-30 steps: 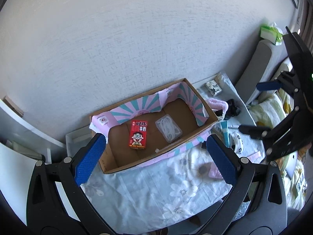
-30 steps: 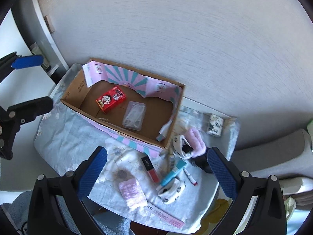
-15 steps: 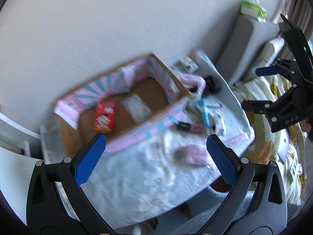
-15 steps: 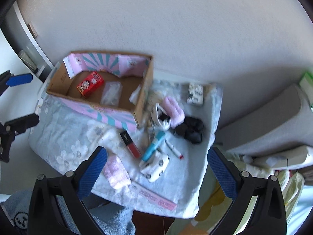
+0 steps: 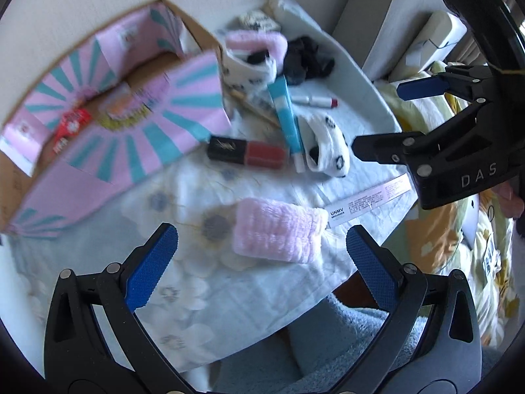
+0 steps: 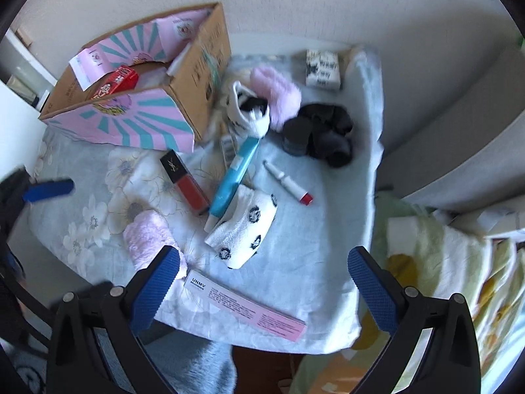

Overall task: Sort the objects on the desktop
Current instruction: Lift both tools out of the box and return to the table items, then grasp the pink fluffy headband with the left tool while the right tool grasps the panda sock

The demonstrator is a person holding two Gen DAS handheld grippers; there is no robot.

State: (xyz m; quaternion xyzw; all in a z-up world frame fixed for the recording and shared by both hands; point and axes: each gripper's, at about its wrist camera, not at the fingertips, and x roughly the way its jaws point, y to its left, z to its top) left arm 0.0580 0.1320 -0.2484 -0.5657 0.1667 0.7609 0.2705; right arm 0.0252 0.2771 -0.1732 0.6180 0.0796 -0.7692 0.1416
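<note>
Your left claw gapes wide and empty, just above the pink cloth. Your right claw is likewise wide and empty, above the spotted sock on the counter.

- Left gripper: matte black frame, finger pads of blue textured rubber, silver screws at the joints.
- Right gripper: the same black build with blue pads; its body carries white "DAS" lettering.
</note>
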